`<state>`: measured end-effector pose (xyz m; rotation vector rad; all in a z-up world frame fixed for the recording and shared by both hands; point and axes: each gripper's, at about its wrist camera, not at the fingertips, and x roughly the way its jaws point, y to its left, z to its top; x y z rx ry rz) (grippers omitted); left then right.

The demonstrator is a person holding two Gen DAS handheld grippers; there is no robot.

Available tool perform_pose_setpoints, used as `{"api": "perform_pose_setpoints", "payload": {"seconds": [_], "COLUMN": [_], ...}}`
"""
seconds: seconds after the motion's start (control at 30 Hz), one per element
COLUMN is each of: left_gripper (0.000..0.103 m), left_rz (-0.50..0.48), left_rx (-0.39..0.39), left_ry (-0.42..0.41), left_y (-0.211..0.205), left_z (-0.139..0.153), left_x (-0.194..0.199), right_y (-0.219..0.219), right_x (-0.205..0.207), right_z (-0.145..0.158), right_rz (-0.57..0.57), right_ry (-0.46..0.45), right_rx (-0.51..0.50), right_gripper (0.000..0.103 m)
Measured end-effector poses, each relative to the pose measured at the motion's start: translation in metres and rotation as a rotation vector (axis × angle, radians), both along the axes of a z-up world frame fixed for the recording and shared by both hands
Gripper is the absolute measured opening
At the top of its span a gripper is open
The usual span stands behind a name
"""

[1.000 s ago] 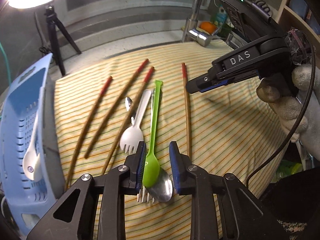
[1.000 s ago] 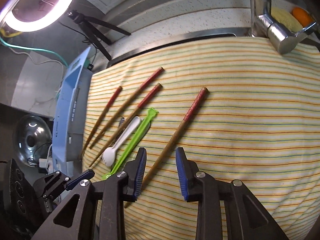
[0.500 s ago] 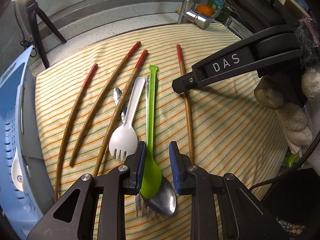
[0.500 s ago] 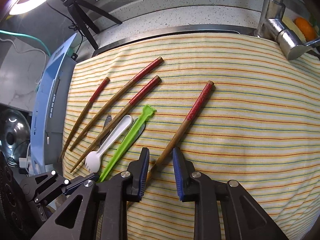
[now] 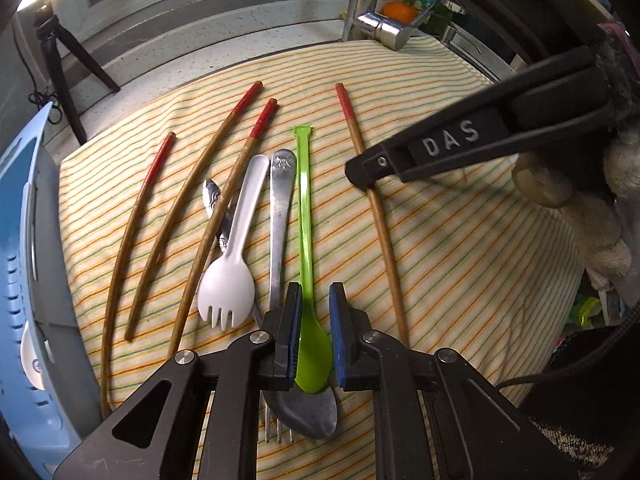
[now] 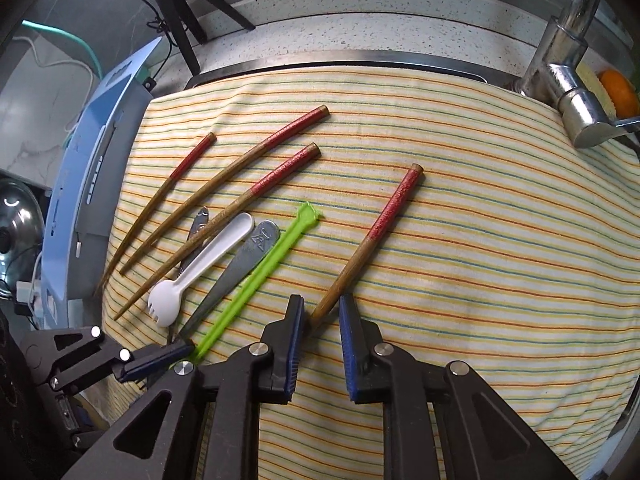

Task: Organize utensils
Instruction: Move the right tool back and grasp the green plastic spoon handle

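Note:
Utensils lie on a striped cloth (image 5: 460, 264). My left gripper (image 5: 315, 292) points down over the green plastic spoon (image 5: 304, 216). Its jaws are closing and the pads touch both sides of the spoon's bowl, which rests on a metal spoon (image 5: 280, 208). My right gripper (image 6: 322, 300) straddles the thin end of the rightmost red-tipped chopstick (image 6: 376, 236). Its jaws are closing too; the chopstick touches the left pad, with a gap at the right pad. Three other chopsticks (image 5: 208, 184), a white spork (image 5: 228, 276) and a metal fork (image 5: 280, 432) lie to the left.
A blue slotted basket (image 5: 16, 240) with a white spoon (image 5: 32, 352) in it stands at the cloth's left edge. A chrome faucet (image 6: 568, 80) and an orange (image 6: 618, 92) are at the back right. A tripod (image 6: 176, 12) stands behind. A gloved hand (image 5: 592, 216) holds the right gripper.
My left gripper sank closer to the cloth and its jaws narrowed onto the green spoon. The right jaws narrowed around the chopstick's thin end.

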<state>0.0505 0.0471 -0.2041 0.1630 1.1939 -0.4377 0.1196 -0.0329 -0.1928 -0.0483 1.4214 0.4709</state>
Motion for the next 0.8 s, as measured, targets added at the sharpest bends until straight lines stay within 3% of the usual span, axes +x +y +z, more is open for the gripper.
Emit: {"api": "perform_pose_setpoints", "payload": {"seconds": [0.27, 0.37, 0.6, 0.7, 0.8], "left_gripper": [0.012, 0.006, 0.006, 0.028, 0.027], "left_rz": [0.001, 0.027, 0.128, 0.153, 0.109], "left_rx": [0.023, 0.019, -0.056, -0.082, -0.005], "left_ry": [0.013, 0.009, 0.032, 0.057, 0.03], "left_y": [-0.017, -0.021, -0.015, -0.018, -0.033], "left_z": [-0.006, -0.007, -0.01, -0.012, -0.014], "left_x": [0.019, 0.027, 0.028, 0.034, 0.036], "right_y": [-0.022, -0.027, -0.041, -0.048, -0.05], "right_x": [0.001, 0.0, -0.002, -0.003, -0.004], "right_z": [-0.002, -0.002, -0.005, -0.008, -0.008], "right_rz": [-0.045, -0.051, -0.065, -0.098, -0.12], "right_ry": [0.04, 0.041, 0.049, 0.062, 0.061], "right_rx": [0.055, 0.076, 0.135, 0.175, 0.197], "right_gripper": [0.013, 0.012, 0.009, 0.009, 0.009]}}
